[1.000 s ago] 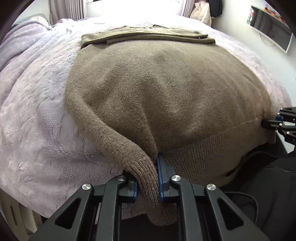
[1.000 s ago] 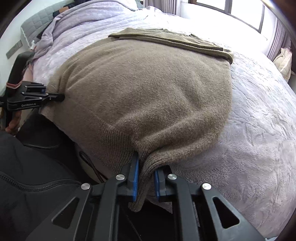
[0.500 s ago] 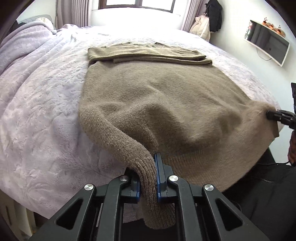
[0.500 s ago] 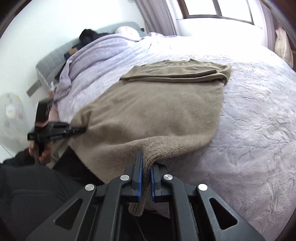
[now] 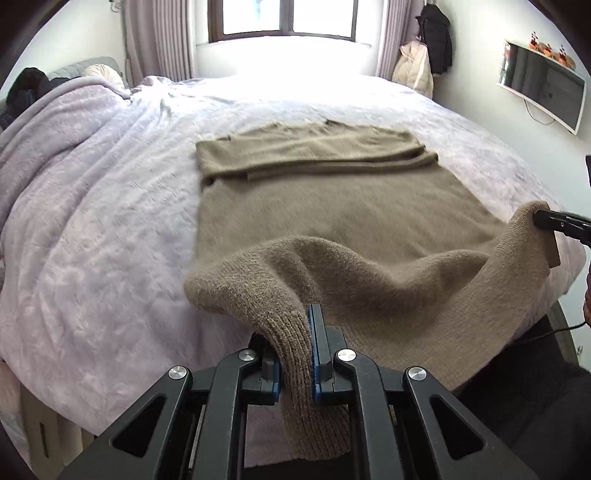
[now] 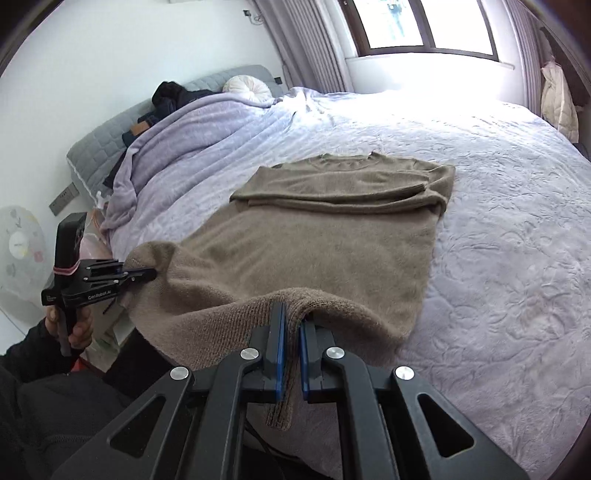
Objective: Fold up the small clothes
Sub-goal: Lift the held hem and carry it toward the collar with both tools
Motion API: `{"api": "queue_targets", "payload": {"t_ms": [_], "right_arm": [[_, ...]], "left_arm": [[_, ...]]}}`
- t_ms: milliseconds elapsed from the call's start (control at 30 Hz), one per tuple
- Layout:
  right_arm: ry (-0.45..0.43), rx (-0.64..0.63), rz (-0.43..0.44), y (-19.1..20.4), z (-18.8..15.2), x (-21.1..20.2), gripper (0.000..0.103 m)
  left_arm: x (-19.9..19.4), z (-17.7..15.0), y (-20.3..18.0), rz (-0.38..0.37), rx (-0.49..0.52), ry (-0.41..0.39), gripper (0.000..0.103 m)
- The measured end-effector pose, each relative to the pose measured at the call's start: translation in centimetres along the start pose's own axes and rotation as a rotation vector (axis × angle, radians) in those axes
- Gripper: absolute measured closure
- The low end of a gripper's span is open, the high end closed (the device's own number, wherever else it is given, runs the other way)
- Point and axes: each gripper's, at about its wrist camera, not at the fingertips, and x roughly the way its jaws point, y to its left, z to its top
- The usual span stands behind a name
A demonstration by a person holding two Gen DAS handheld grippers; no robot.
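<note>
Brown knit sweater (image 5: 332, 214) spread flat on the lavender bed (image 5: 92, 229), sleeves folded across its far end. Left claw (image 5: 295, 354) and right claw (image 6: 291, 354) each clamped on a lifted hem corner.

Daylight pours in from the window (image 5: 280, 16) at the far side of the room; the glass is blown out to white in both views; glare washes over the far part of the bed (image 5: 303, 88), erasing its texture there; nearer, the light is soft and even, with faint shadow under the lifted hem of the sweater (image 5: 332, 206); both views are sharp in the middle; the fisheye bends walls and bed edges strongly; dark vignette fills the corners.
</note>
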Motion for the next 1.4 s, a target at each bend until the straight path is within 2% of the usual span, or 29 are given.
{"api": "queue_targets", "payload": {"t_ms": [167, 367, 533, 933, 1167, 1400], "right_arm": [[-0.052, 0.066, -0.009, -1.8, 2.0, 0.1, 0.096], [-0.129, 0.146, -0.017, -4.2, 7.1, 0.7, 0.096], [-0.167, 0.159, -0.027, -4.9, 10.6, 1.2, 0.096], [-0.177, 0.209, -0.080, -7.2, 17.2, 4.7, 0.096], [-0.158, 0.267, -0.131, -9.8, 21.7, 8.7, 0.096], [-0.073, 0.377, -0.155, -14.0, 23.7, 15.0, 0.096]], "left_arm": [[0.5, 2.6, 1.0, 0.006, -0.038, -0.037, 0.090], [2.1, 7.8, 3.2, -0.015, -0.154, -0.088, 0.090], [3.0, 10.8, 4.7, -0.026, -0.219, -0.120, 0.090], [5.8, 17.3, 5.7, -0.012, -0.221, -0.150, 0.090], [10.2, 22.0, 6.7, 0.009, -0.228, -0.111, 0.090], [17.6, 24.3, 8.5, 0.013, -0.258, 0.004, 0.090]]}}
